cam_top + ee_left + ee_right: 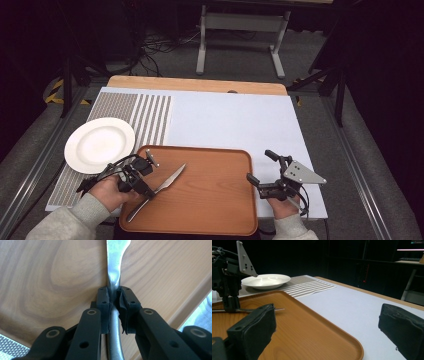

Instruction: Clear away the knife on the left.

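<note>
- Black fingers [103, 300] of the left gripper [142, 186] are clamped on the neck of one steel knife [169, 181].
- Its long axis runs diagonally across one wooden tray [215, 200], with the blade pointing away from the person and to the right.
- Right gripper [261, 167] hovers well apart at the tray's right edge, its fingers spread and empty.
- One white plate [99, 144] sits on the worktop [235, 120], just beyond the left hand [107, 192].
</note>
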Demonstrator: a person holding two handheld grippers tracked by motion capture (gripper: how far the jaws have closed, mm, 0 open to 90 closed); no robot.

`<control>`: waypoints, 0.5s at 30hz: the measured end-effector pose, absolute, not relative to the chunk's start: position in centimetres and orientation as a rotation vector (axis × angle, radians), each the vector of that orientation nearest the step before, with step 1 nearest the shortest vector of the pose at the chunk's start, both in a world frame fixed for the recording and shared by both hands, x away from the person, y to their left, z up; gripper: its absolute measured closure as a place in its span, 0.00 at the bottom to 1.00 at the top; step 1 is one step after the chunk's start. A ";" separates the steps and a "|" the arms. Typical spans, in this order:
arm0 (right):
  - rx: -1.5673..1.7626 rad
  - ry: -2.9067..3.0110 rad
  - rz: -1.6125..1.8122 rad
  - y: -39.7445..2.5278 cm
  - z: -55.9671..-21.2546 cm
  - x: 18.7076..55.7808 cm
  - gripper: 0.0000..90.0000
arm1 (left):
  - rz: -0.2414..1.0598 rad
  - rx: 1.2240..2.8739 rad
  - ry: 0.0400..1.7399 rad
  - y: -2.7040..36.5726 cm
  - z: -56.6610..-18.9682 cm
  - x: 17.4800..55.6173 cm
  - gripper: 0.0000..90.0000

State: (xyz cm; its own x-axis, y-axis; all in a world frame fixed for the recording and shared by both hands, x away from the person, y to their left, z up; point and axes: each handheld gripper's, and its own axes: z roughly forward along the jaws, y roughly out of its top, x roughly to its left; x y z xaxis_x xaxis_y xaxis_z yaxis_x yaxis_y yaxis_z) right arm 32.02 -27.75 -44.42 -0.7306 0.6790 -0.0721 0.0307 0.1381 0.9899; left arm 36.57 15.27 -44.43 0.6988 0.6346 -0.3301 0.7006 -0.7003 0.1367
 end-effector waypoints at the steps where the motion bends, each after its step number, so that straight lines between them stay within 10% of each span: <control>1: 0.677 1.903 1.637 -27.8 -44.4 32.0 0.02 | -0.377 2.659 1.068 15.2 -44.4 36.5 0.88; 5: 0.678 1.901 1.640 -27.8 -44.4 32.0 0.02 | -0.360 2.660 1.039 15.2 -44.4 36.5 0.86; 15: 0.679 1.903 1.640 -27.8 -44.4 32.0 0.02 | -0.272 2.595 0.864 14.9 -43.1 36.1 0.40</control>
